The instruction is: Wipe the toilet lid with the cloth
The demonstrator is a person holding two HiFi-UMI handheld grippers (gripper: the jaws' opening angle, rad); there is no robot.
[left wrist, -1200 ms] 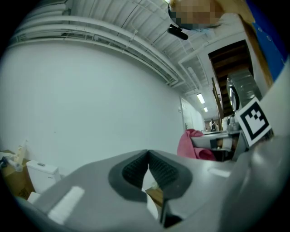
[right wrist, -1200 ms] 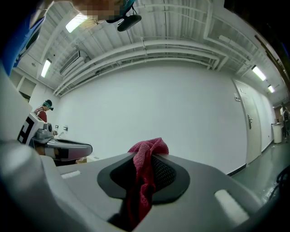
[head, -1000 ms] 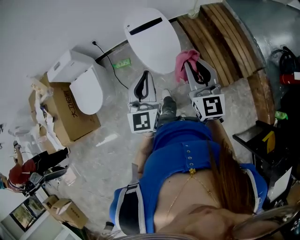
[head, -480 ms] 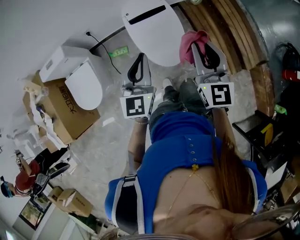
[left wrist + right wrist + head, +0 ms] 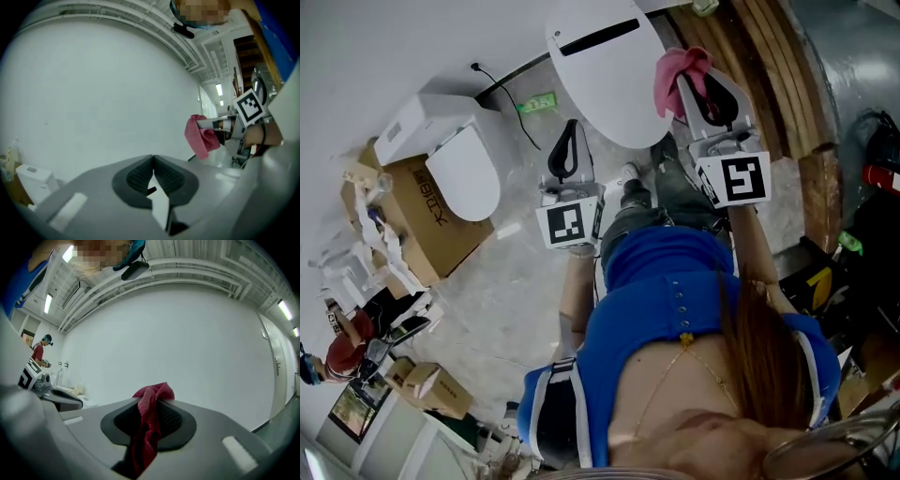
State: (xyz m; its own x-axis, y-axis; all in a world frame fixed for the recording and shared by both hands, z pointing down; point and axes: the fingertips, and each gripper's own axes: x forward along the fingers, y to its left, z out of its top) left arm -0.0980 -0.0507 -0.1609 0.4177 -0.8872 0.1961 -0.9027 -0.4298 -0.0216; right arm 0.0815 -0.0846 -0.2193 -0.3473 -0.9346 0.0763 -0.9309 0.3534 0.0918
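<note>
Between the right gripper's fingers a pink-red cloth is clamped. One bunch of it pokes out past the tips and the rest hangs down through the gap. The left gripper's fingers are clenched together with nothing between them.

From the head view, the right gripper carries the cloth at the right edge of the white toilet lid. Whether the cloth touches the lid I cannot tell. The left gripper is held just beside the lid's lower left edge, pointing the same way as the right one, with the person's legs between the two.

Seen from the left gripper view, the cloth dangles from the other gripper against a plain white wall.

Farther left on the floor, well apart from the lid, a second white toilet stands beside a cardboard box.
</note>
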